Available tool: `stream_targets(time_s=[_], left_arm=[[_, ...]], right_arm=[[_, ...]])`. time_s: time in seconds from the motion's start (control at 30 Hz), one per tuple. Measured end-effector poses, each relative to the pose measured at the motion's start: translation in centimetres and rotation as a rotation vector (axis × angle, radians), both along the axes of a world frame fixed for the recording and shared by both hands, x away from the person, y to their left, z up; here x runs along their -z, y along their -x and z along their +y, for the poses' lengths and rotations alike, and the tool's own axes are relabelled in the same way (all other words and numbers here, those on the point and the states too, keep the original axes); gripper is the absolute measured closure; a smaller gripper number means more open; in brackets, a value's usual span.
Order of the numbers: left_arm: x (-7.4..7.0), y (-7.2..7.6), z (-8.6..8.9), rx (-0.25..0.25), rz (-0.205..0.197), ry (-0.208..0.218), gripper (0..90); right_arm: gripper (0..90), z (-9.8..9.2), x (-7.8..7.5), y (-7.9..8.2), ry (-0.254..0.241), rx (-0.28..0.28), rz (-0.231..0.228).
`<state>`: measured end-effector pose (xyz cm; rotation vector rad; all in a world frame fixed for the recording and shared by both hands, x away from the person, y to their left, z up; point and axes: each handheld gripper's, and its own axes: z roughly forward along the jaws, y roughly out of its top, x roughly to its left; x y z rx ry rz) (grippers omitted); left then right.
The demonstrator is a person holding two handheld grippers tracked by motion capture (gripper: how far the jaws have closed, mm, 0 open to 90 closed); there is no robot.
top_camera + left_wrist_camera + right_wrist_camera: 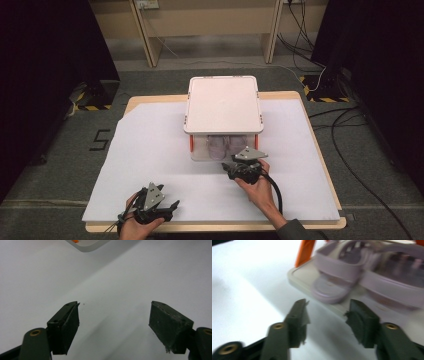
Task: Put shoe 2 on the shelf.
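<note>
Could shove the box (223,120), mid-worktop toward the far edge, or snag an orange latch (305,252) if right gripper (239,167), part-open and empty at its near wall before the sandals (367,275), drives in skewed; left gripper (115,315) wide, empty, near edge

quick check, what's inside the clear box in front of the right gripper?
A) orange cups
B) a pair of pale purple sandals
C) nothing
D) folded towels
B: the right gripper view shows pale purple sandals behind the clear front wall of the box, just ahead of the right gripper, whose jaws stand apart with nothing between them.
</note>
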<state>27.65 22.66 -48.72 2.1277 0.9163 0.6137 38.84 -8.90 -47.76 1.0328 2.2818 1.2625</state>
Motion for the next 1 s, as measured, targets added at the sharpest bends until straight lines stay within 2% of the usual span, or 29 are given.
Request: stream_targets(time_s=[0.17,0.33,0.37,0.4,0.57,0.67,0.77,0.9,1.0], left_arm=[[0.0,0.0,-0.1,0.005,0.0,-0.004,23.9],[0.1,0.0,-0.2,0.008,0.002,-0.005,24.2],[0.1,0.0,-0.2,0.009,0.003,-0.006,24.2],[0.1,0.0,-0.2,0.008,0.002,-0.005,24.2],[0.2,0.0,-0.3,0.012,0.007,-0.011,24.3],[0.1,0.0,-0.2,0.013,0.004,-0.011,24.3],[0.1,0.0,-0.2,0.011,0.004,-0.006,24.4],[0.1,0.0,-0.2,0.011,0.004,-0.004,24.3],[0.1,0.1,-0.2,0.014,0.005,-0.006,24.2]], right_arm=[[61.9,1.9,0.6,-0.5,0.038,-0.018,-0.018],[67.3,2.6,1.2,-1.2,0.07,-0.012,-0.02],[70.7,2.7,1.3,-1.3,0.082,-0.009,-0.029],[71.4,2.8,1.3,-1.4,0.093,-0.013,-0.047],[72.5,3.6,1.5,-1.8,0.113,-0.001,-0.074],[71.9,4.3,1.5,-2.3,0.117,0.008,-0.075],[64.1,4.6,1.5,-2.4,0.09,0.011,-0.068],[57.0,4.2,0.9,-1.9,0.053,0.006,-0.058],[52.2,3.6,0.3,-1.1,0.024,-0.019,-0.03]])
